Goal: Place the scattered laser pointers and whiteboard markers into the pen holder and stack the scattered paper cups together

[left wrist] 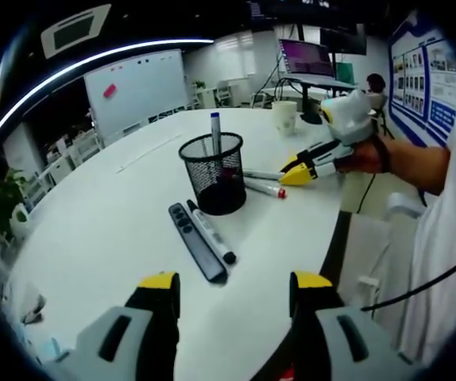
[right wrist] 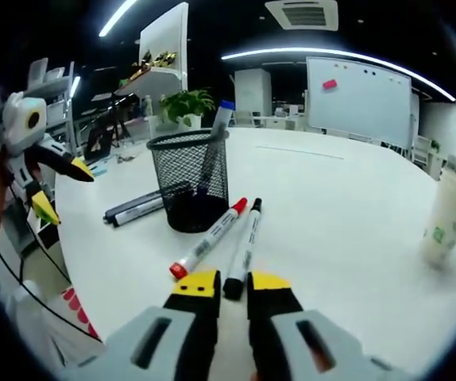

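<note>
A black mesh pen holder (left wrist: pixel 212 171) (right wrist: pixel 190 186) stands on the white table (left wrist: pixel 93 238) with a blue-capped marker (left wrist: pixel 215 127) (right wrist: pixel 218 131) in it. A black laser pointer (left wrist: pixel 196 242) and a whiteboard marker (left wrist: pixel 210 232) (right wrist: pixel 139 208) lie side by side beside the holder. A red-capped marker (right wrist: pixel 210 238) (left wrist: pixel 264 189) and a black-capped marker (right wrist: pixel 245 242) lie on its other side. My right gripper (right wrist: pixel 233 284) (left wrist: pixel 295 171) is shut on the black-capped marker's near end. Over the table's edge my left gripper (left wrist: pixel 234 284) (right wrist: pixel 63 189) hangs open with nothing in it.
A paper cup (left wrist: pixel 284 116) (right wrist: pixel 449 216) stands further along the table. A whiteboard (left wrist: pixel 137 87) (right wrist: pixel 359 99) stands beyond the table. Behind the cup is a desk with a monitor (left wrist: pixel 307 57). A potted plant (right wrist: pixel 184 103) stands behind the holder.
</note>
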